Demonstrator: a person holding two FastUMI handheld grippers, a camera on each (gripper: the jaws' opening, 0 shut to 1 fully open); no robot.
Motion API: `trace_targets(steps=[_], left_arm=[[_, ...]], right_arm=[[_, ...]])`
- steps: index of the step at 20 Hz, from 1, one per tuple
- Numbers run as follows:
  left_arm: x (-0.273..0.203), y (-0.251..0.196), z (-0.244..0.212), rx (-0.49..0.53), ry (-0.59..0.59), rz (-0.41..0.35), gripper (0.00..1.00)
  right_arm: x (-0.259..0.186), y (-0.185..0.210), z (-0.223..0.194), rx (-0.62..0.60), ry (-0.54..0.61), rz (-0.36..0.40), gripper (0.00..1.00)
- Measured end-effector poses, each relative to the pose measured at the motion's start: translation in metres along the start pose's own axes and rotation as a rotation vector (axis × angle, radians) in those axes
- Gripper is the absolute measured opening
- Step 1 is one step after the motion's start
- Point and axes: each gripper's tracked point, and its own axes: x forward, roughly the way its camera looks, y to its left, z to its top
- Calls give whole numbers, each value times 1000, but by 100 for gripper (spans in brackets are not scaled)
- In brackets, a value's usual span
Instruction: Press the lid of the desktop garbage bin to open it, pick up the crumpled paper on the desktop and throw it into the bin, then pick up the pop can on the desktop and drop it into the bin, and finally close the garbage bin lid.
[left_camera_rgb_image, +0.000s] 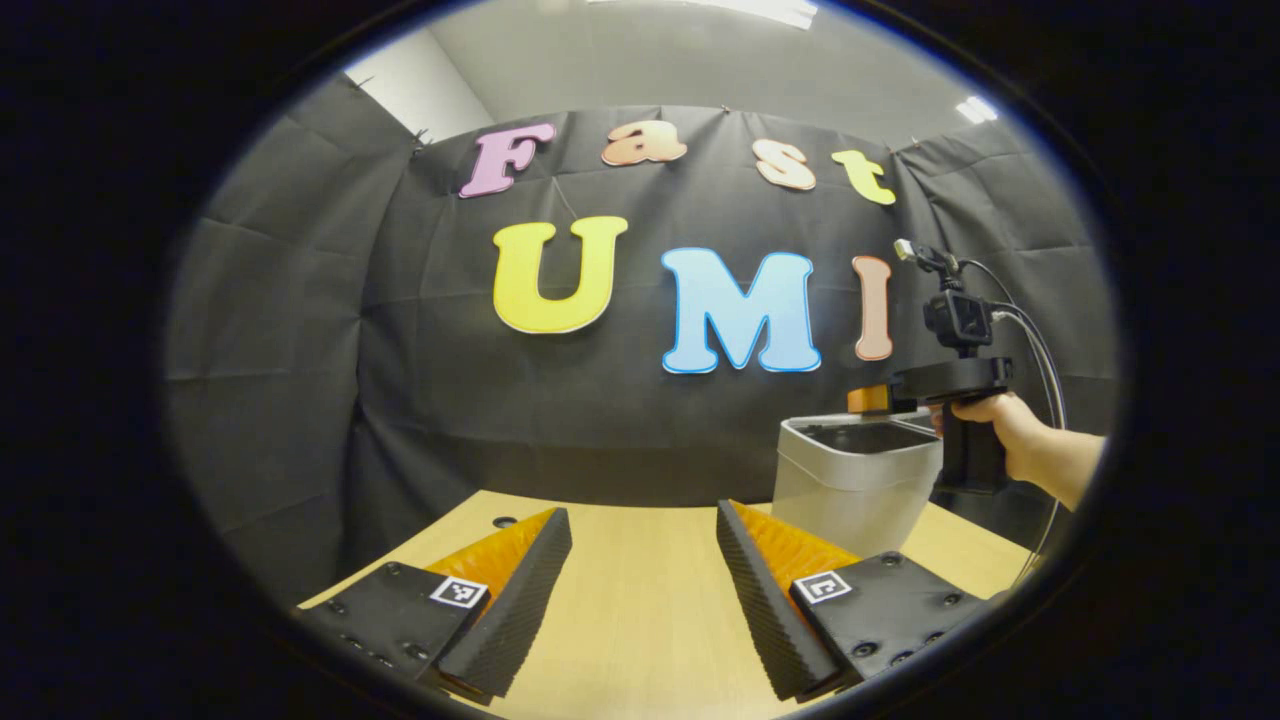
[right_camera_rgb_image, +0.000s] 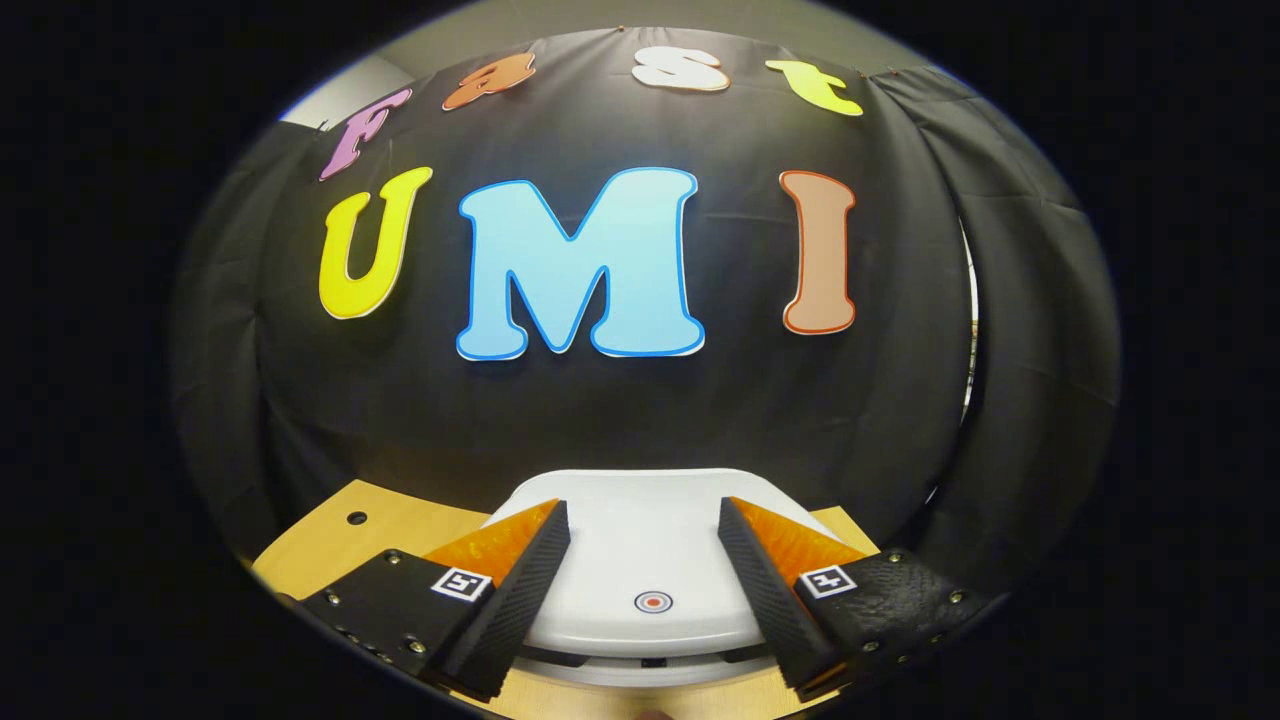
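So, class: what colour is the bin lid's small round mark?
Red-orange ringed dot on white lid; right gripper view.

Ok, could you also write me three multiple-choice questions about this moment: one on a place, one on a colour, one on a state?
1. Where is the right gripper?
A. Above the bin
B. Flat on the table
C. Inside a drawer

2. Which colour has the lid of the bin?
A. Green
B. White
C. Blue

3. How are the fingers of the left gripper?
A. Shut on a crumpled paper
B. Shut on a pop can
C. Open, with nothing between them

Answers:
1 A: the left gripper view shows a hand holding it over the bin's top.
2 B: the right gripper view shows a white lid with a round mark.
3 C: bare table shows between the spread fingers.
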Motion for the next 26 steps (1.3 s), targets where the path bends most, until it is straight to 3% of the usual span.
trace_targets(steps=[26], left_arm=[[24,11,-12,19,22,42,95]], right_arm=[[-1,0,-24,-12,-153,26,99]])
